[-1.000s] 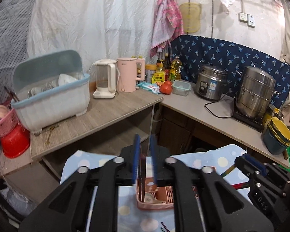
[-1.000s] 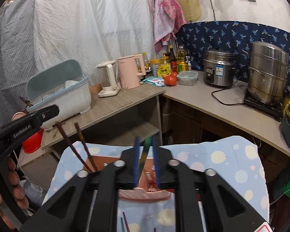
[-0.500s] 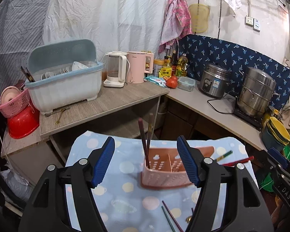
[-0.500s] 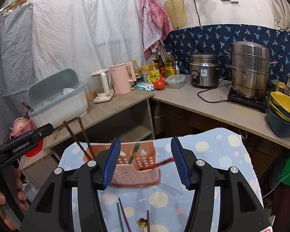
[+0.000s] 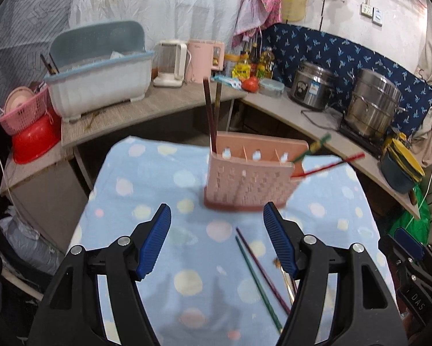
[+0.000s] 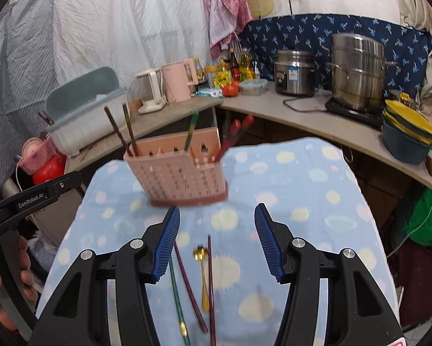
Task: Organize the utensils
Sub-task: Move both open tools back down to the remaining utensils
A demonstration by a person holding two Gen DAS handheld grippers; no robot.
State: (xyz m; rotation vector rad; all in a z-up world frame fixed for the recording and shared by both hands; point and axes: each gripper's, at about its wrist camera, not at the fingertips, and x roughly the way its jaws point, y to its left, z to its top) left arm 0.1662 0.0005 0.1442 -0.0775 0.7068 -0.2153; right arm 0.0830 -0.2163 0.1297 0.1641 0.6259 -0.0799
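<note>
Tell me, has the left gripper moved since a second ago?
Yes. The left gripper has backed away from the pink utensil holder, which now stands beyond its open fingertips instead of right behind them; its jaws have just been opening, nothing between them.

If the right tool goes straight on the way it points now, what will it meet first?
Probably the gold spoon lying on the cloth between the open right tool pads, before the pink holder; depth is unclear.

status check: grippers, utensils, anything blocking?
Left gripper and right gripper open, nothing held. Pink holder already has chopsticks; loose chopsticks and gold spoon lie on the cloth. Nothing in the way.
</note>
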